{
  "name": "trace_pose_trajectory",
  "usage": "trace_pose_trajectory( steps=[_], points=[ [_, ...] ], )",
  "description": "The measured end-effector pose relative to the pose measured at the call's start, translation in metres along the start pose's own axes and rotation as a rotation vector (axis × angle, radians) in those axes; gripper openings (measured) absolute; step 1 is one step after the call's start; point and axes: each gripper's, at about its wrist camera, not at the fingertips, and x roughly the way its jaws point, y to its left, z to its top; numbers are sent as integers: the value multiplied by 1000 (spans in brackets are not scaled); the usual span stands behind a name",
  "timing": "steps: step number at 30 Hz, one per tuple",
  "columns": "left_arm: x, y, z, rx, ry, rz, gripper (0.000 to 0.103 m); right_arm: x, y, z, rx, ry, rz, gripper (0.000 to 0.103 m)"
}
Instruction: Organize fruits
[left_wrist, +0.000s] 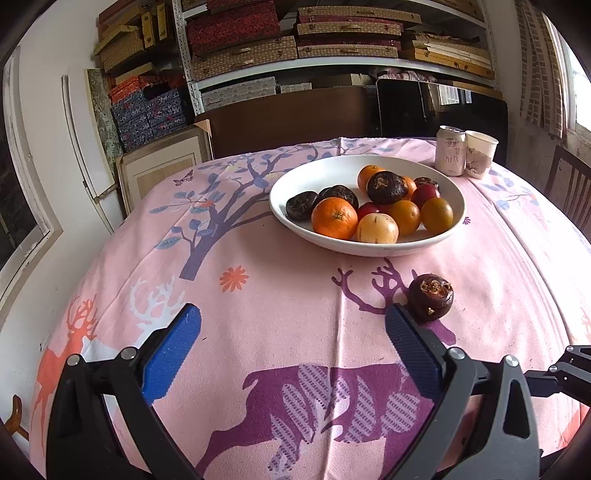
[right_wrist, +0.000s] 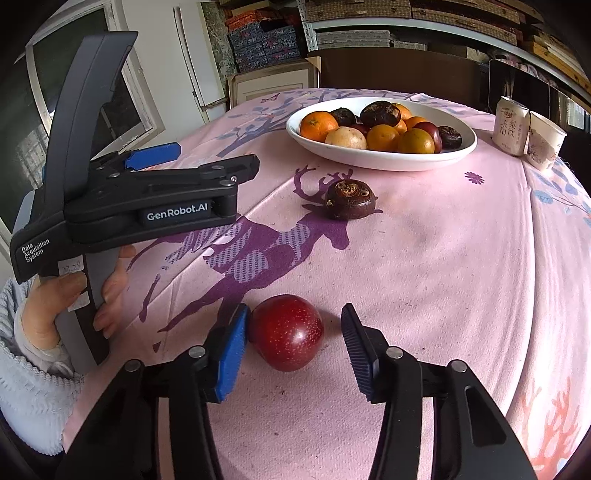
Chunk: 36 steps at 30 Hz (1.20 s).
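Nearby, can (right_wrist: 511, 125) beside paper cup (right_wrist: 546, 145)

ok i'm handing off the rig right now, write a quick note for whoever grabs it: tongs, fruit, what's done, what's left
Right tongs: open around the red fruit on the tablecloth; left pad at its skin, right pad clear. Not gripped.
Left tongs: open, holding nothing. The dark water chestnut sits just beyond its right fingertip.
White bowl: already holds the oranges, more chestnuts, red fruits and a pale yellow one.
Done: most fruit is in the bowl.
Left: close on the red fruit and put it in the bowl, then likely the loose chestnut. The can and paper cup stand behind the bowl; keep clear.
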Motion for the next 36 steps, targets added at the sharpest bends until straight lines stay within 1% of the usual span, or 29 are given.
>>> trace_pose_trajectory(
  steps=[1,2,3,7,10,15,18,22,24,26,27,28,30,33,34,35,36],
  points=[
    [0,0,0,0,0,0,98,0,1,0,-2,0,7,46],
    [0,0,0,0,0,-1,98,-1,1,0,-4,-3,18,41],
    [0,0,0,0,1,-1,98,-3,1,-1,-4,-8,16,39],
    [1,-2,0,8,4,-4,98,-6,-6,0,38,-21,12,39],
    [3,-8,-1,21,16,-35,98,-13,-12,0,54,-50,-2,39],
    [8,-27,-3,89,33,-62,98,-22,-25,1,94,-89,-46,39],
    [13,-37,-3,104,53,-106,98,-27,-33,-1,118,-110,-62,39],
    [31,-51,2,84,129,-211,98,-31,-41,-5,151,-122,-76,39],
    [42,-54,4,47,167,-238,97,-32,-47,-6,176,-124,-84,39],
    [54,-50,7,-19,199,-267,93,-33,-50,-6,186,-123,-70,39],
    [60,-48,9,-52,218,-293,84,-32,-50,-6,185,-123,-71,39],
    [64,-47,10,-74,219,-304,83,-32,-50,-6,186,-123,-70,39],
    [67,-52,13,-74,216,-295,80,-33,-52,-8,199,-123,-75,39],
    [69,-69,17,-37,213,-281,75,-34,-57,-9,224,-125,-74,39],
    [69,-76,19,-17,212,-276,67,-34,-58,-9,230,-127,-73,39],
    [69,-83,20,10,213,-250,62,-35,-59,-9,234,-130,-75,39],
    [68,-88,21,33,207,-238,49,-36,-60,-9,241,-134,-75,39]
  ],
)
